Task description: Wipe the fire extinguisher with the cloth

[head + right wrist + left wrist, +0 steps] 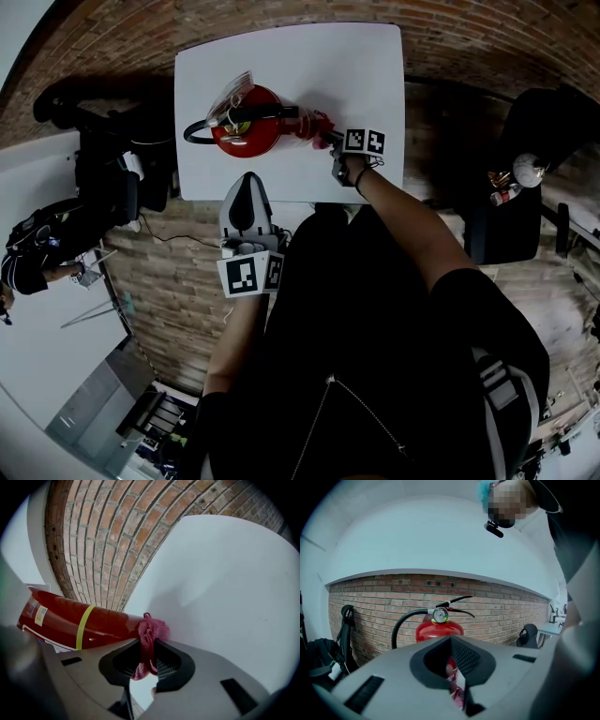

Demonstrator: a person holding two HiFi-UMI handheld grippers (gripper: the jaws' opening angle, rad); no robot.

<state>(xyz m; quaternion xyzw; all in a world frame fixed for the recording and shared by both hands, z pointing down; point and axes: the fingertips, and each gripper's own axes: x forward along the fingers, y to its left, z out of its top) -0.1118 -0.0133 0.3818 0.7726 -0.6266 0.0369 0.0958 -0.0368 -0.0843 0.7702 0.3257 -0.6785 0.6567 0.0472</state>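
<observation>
A red fire extinguisher stands upright on the white table; its black hose and gauge face my left gripper. My right gripper is shut on a pink-red cloth and presses it against the extinguisher's right side. In the right gripper view the cloth is bunched between the jaws, touching the red body near its yellow band. My left gripper hovers over the table's near edge, pointed at the extinguisher, shut and holding nothing.
A black office chair stands right of the table, and dark bags lie to its left beside a white desk. The floor is brick-patterned. A person stands above in the left gripper view.
</observation>
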